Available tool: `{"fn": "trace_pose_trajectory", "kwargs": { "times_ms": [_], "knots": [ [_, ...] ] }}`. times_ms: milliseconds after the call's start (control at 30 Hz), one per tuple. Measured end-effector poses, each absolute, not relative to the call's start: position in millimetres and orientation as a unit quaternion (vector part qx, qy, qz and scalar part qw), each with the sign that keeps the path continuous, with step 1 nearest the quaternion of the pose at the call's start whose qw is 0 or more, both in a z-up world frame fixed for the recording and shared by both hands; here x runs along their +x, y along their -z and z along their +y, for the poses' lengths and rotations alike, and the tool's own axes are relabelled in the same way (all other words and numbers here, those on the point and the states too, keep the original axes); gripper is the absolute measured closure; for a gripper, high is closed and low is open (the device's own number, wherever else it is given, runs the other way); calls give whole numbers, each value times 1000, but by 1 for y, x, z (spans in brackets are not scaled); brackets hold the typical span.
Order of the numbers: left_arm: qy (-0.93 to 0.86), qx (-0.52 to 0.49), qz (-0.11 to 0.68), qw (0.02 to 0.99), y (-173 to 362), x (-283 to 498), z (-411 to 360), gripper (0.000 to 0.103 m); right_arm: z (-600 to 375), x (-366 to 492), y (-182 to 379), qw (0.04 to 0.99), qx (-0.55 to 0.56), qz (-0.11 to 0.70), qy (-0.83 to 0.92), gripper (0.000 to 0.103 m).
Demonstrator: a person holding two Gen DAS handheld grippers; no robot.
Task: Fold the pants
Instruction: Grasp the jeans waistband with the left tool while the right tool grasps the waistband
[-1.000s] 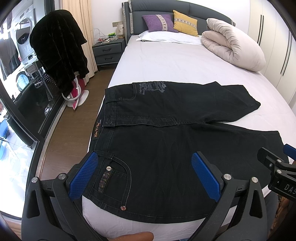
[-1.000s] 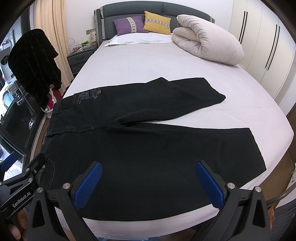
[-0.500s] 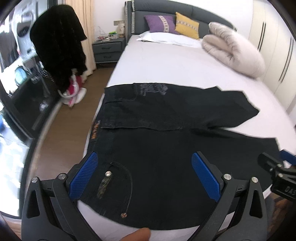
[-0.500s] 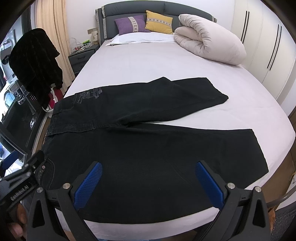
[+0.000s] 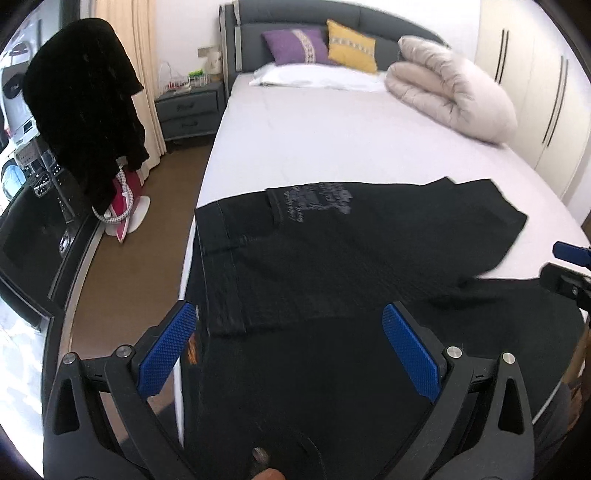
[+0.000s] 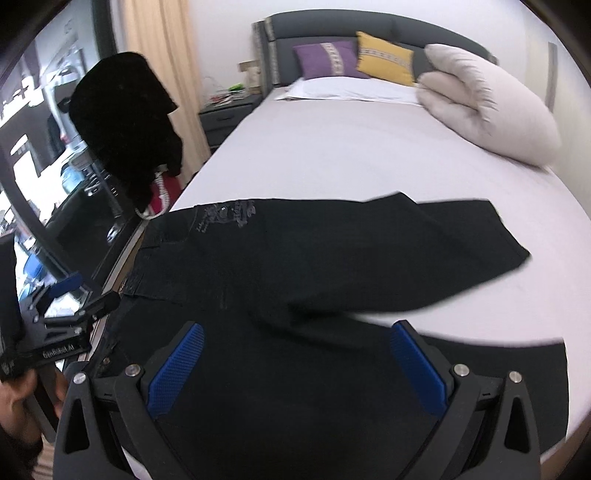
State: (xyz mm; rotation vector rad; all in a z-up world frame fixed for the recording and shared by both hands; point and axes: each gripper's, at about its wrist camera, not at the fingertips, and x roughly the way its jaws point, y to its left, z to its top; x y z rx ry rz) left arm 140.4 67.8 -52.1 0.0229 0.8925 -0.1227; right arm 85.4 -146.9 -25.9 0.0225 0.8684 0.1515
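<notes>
1. My left gripper [image 5: 288, 347] hangs low over the waistband end of the black jeans [image 5: 332, 266], its two blue, cross-hatched pads [image 5: 164, 352] spread wide with nothing between them.
2. My right gripper [image 6: 295, 369] is the same: blue textured pads [image 6: 417, 365] well apart, dark denim under the gap, nothing clamped.
3. The jeans lie spread flat on the near part of the bed [image 5: 332, 140], waistband toward the bed's left edge, legs running off to the right.
4. The far leg angles away from the near one, making a shallow V; its hem [image 6: 513, 240] ends in a straight cut edge on the pale sheet.
5. A grey printed design [image 5: 317, 201] marks the hip area beside the far stretch of waistband, and an orange tag [image 5: 192, 345] shows just beside my left pad.
6. A metal rivet [image 5: 259, 452] and a curved pocket seam sit at the bottom of my left view; the denim looks matte, with faint creases.
7. From the right view my left gripper's black body [image 6: 55, 325] sits at the bed's left side, near the waistband.
8. Further up the smooth sheet: a puffy, rolled cream duvet [image 5: 454, 92], a purple cushion [image 5: 295, 46], a yellow cushion [image 5: 351, 46] and a white pillow [image 5: 314, 77] against the grey padded headboard [image 5: 295, 18].
9. A fuzzy black garment [image 5: 81, 118] hangs at the left over the brown wood floor.
</notes>
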Motion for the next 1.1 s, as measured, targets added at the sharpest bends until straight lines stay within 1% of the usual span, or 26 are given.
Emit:
{"fn": "trace_pose_trajectory", "kwargs": {
  "times_ms": [33, 100, 200, 300, 400, 433, 467, 500, 533, 600, 667, 733, 767, 800, 833, 933, 1000, 1033, 1067, 1100],
  "knots": [
    [57, 9, 438, 897, 54, 155, 71, 0, -148, 94, 27, 905, 3, 418, -84, 1],
    [69, 6, 448, 892, 57, 203, 79, 1, -150, 110, 31, 904, -16, 414, -107, 6],
    [134, 30, 448, 883, 62, 270, 79, 1, -151, 133, 38, 896, -42, 419, -141, 11],
    [217, 58, 480, 848, 84, 347, 77, 1, -154, 152, 45, 888, -54, 416, -189, 14],
    [249, 91, 516, 815, 110, 397, 75, 2, -158, 169, 56, 877, -67, 426, -212, 17],
    [257, 92, 522, 808, 115, 402, 74, 4, -160, 174, 59, 873, -69, 428, -223, 21],
    [267, 91, 532, 798, 121, 411, 73, 7, -161, 178, 61, 870, -69, 430, -230, 24],
    [277, 89, 540, 789, 127, 418, 74, 16, -163, 183, 65, 867, -69, 432, -239, 25],
    [284, 89, 554, 778, 136, 427, 74, 21, -165, 188, 70, 864, -69, 435, -243, 26],
    [288, 102, 577, 757, 155, 438, 73, 24, -168, 197, 75, 860, -68, 441, -247, 26],
    [294, 117, 577, 753, 161, 441, 70, 24, -171, 210, 80, 854, -61, 449, -256, 29],
    [299, 121, 574, 753, 162, 443, 69, 46, -171, 222, 81, 852, -56, 448, -266, 31],
    [296, 122, 574, 754, 162, 446, 70, 69, -169, 230, 81, 851, -58, 447, -269, 32],
    [295, 120, 574, 754, 162, 447, 71, 82, -168, 235, 81, 851, -61, 447, -270, 32],
    [297, 117, 573, 755, 161, 446, 70, 88, -164, 243, 81, 850, -67, 446, -272, 33],
    [292, 129, 557, 767, 159, 439, 68, 93, -152, 273, 82, 843, -100, 445, -284, 35],
    [282, 145, 530, 786, 147, 410, 68, 94, -143, 292, 84, 838, -121, 449, -285, 36],
    [279, 150, 517, 795, 139, 396, 68, 94, -137, 303, 85, 834, -135, 453, -286, 38],
    [275, 157, 500, 806, 133, 385, 67, 94, -133, 310, 86, 830, -144, 455, -288, 43],
    [271, 166, 482, 817, 127, 374, 67, 94, -127, 317, 87, 826, -155, 457, -292, 46]
  ]
}}
